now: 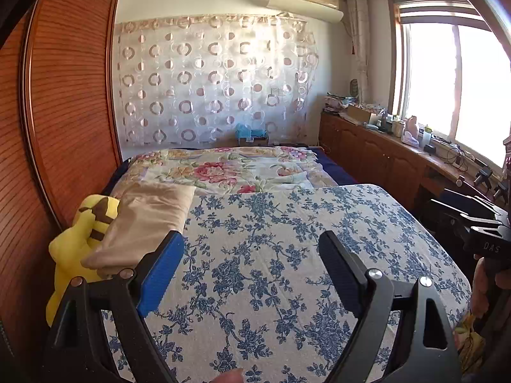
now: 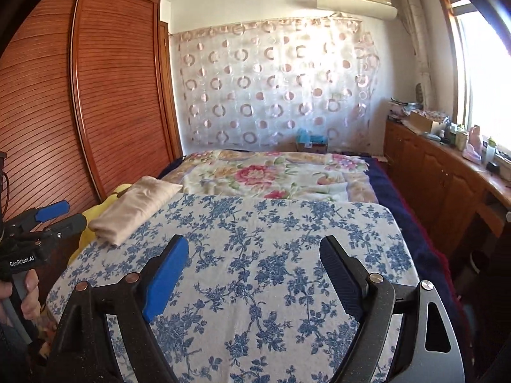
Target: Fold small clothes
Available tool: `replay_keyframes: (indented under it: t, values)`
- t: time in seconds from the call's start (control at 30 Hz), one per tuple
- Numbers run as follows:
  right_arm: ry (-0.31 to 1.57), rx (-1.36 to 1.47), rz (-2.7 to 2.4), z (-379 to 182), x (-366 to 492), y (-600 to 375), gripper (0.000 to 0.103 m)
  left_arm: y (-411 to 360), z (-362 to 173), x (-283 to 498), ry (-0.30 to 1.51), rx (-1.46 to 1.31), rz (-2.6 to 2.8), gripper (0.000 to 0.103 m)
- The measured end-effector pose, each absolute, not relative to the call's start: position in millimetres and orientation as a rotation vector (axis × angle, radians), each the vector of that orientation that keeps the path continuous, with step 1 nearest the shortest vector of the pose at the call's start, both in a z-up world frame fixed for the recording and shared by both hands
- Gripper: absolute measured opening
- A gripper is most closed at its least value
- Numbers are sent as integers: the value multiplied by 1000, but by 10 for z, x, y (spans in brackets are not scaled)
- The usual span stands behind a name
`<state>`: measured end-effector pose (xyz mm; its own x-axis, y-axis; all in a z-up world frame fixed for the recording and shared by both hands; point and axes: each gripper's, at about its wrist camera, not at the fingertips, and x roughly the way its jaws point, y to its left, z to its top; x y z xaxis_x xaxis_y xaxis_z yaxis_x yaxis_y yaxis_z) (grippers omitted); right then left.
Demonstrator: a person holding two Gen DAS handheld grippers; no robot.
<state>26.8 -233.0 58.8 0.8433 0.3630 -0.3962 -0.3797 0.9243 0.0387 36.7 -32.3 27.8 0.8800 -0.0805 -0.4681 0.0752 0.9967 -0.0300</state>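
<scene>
A folded beige cloth [image 1: 143, 220] [image 2: 134, 214] lies at the far left corner of the blue-flowered table cover [image 1: 271, 255] [image 2: 255, 287]. My left gripper [image 1: 252, 239] hovers over the near part of the cover, open, with nothing between its fingers; the cloth sits just beyond its blue fingertip. My right gripper [image 2: 254, 242] is also open and empty above the cover. In the right wrist view the left gripper [image 2: 68, 215] shows at the left edge, near the cloth. In the left wrist view the right gripper [image 1: 447, 202] shows at the right edge.
A yellow plush toy [image 1: 73, 249] leans beside the cloth at the table's left edge. Beyond the table is a bed with a flowered blanket [image 1: 230, 169]. A wooden wardrobe [image 1: 64, 111] stands left, a cluttered low cabinet [image 1: 383, 156] right under the window. A person's hand [image 2: 30, 300] holds the left gripper's handle.
</scene>
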Motion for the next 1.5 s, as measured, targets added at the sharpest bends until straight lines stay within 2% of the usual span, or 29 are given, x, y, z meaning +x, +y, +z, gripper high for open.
replay_keyframes:
  t: [1.5]
  values:
    - [364, -27, 390, 530, 298, -2439, 86, -439, 397, 291, 465, -1, -86, 87]
